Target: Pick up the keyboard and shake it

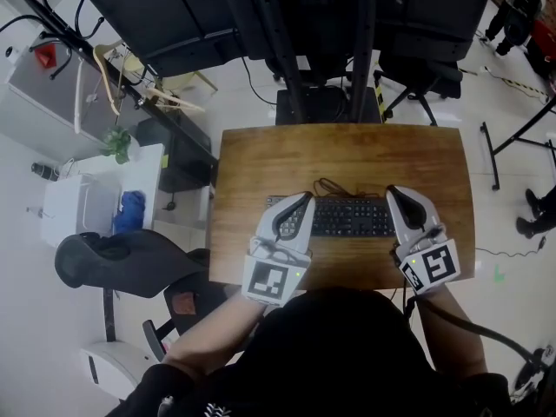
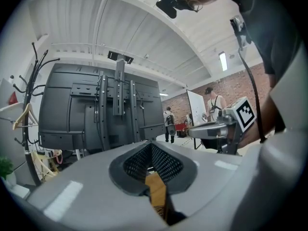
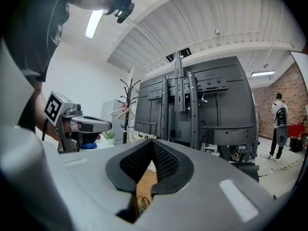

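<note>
A black keyboard (image 1: 347, 218) lies flat on the wooden table (image 1: 339, 159), its cable (image 1: 334, 187) looped just behind it. My left gripper (image 1: 304, 200) is shut and lies over the keyboard's left end, pointing away from me. At the keyboard's right end lies my right gripper (image 1: 393, 191), also shut. In the left gripper view the jaws of the left gripper (image 2: 153, 146) meet, with only a strip of wood showing through the slit. The right gripper view shows the right gripper (image 3: 153, 143) shut the same way, with nothing clamped.
A big black screen on a stand (image 1: 321, 24) rises beyond the table's far edge. A black chair (image 1: 113, 259) and a white side table (image 1: 95, 198) stand to the left, beside a coat rack (image 1: 109, 76). People stand far off (image 2: 169, 124).
</note>
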A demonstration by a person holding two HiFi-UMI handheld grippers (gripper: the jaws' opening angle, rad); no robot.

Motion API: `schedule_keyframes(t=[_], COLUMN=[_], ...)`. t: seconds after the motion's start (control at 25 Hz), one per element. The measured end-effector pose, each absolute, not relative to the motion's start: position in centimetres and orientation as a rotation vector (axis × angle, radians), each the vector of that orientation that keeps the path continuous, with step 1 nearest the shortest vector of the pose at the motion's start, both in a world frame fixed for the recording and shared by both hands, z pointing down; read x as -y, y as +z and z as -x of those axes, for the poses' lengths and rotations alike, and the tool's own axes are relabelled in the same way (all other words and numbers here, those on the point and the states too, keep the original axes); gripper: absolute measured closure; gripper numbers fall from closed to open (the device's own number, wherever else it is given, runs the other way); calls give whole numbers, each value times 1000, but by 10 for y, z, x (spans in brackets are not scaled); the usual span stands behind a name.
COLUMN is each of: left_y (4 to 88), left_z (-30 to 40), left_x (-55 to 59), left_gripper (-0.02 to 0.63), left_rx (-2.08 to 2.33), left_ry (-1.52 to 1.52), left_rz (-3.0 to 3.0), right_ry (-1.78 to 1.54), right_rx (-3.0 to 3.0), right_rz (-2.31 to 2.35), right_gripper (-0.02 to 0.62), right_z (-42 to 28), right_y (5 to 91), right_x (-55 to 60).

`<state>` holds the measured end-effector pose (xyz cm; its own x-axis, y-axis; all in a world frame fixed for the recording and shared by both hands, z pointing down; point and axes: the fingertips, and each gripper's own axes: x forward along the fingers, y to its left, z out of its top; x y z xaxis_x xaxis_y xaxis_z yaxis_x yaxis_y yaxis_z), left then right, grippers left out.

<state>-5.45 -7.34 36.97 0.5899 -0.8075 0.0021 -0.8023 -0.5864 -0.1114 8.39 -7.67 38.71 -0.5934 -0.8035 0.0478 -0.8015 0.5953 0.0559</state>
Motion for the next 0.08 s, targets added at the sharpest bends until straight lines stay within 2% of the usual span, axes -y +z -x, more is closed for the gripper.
schedule_keyframes(t=[0.08], left_y=[372], left_z=[52], left_x=[69], left_gripper=[606], left_rx=[-1363], left_ry=[-91], left_rz=[2723], right_ry=[-49], right_rx=[2746], right_rz=[-1376], right_gripper=[594], right_z=[-82], right_y=[386], right_x=[75])
